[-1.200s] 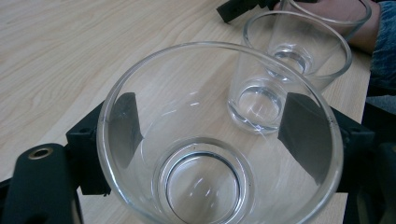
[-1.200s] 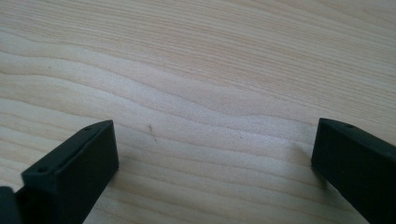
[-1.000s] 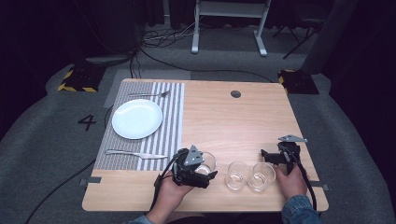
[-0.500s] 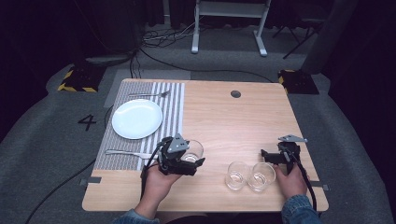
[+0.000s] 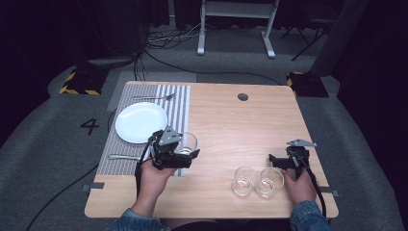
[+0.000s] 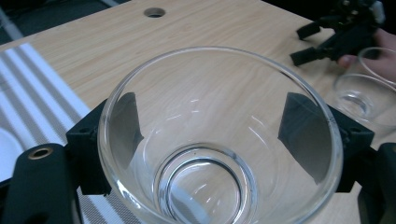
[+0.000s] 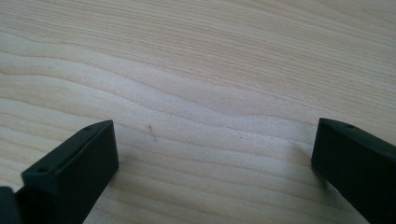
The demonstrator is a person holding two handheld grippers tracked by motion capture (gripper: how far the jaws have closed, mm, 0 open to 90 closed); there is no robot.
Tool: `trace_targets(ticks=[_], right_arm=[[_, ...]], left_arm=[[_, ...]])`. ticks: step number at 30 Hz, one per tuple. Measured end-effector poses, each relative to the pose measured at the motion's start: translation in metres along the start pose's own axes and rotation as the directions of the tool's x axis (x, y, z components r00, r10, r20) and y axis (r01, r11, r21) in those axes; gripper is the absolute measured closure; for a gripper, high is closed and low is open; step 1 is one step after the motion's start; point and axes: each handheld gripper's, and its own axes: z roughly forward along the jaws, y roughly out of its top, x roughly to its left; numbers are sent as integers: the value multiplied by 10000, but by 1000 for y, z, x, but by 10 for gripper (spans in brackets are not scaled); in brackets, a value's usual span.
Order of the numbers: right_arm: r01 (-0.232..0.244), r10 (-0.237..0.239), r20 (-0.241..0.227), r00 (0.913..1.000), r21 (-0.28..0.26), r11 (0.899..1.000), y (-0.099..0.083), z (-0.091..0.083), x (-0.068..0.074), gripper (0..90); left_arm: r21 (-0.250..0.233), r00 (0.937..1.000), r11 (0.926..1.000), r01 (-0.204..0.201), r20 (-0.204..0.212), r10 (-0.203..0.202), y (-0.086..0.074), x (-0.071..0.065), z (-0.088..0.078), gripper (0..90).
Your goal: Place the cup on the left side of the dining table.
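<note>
My left gripper [image 5: 187, 153] is shut on a clear drinking glass [image 5: 186, 142] and holds it upright at the right edge of the striped placemat [image 5: 178, 103]. In the left gripper view the glass [image 6: 205, 186] sits between the two black jaws, one pressed to each side of it. Two more clear glasses [image 5: 244, 180] [image 5: 269, 182] stand side by side near the table's front right. My right gripper [image 5: 275, 162] rests just behind and to the right of them, open, with bare wood between its jaws [image 7: 215, 154].
On the placemat lie a white plate [image 5: 141, 122], a fork [image 5: 154, 97] behind it and a piece of cutlery [image 5: 122, 157] in front. A round cable hole [image 5: 243, 96] sits at the table's back. Black floor stands and cables lie beyond the table.
My left gripper has carried the glass leftward and away from the other two glasses, to the placemat's right edge. The right gripper has stayed put.
</note>
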Motion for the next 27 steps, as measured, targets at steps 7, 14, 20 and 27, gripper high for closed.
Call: trace_targets(ticks=[7, 14, 20, 27], right_arm=[[-33, 33, 25, 10000, -7, 10000, 0, 0, 0, 8], [-34, 35, 28, 10000, -6, 10000, 0, 0, 0, 8], [-35, 35, 29, 10000, -7, 10000, 0, 0, 0, 8], [-49, 49, 39, 10000, -7, 10000, 0, 0, 0, 8]], left_arm=[[-196, 9975, 9993, 331, -625, -343, 0, 18, -3, 185], [-379, 9937, 9992, 126, -1107, -167, 0, 34, -1, 185], [-134, 9936, 9992, 380, -1061, -392, -4, 53, 5, 185], [495, 9903, 9905, 1287, -589, -1257, -17, 76, 27, 185]])
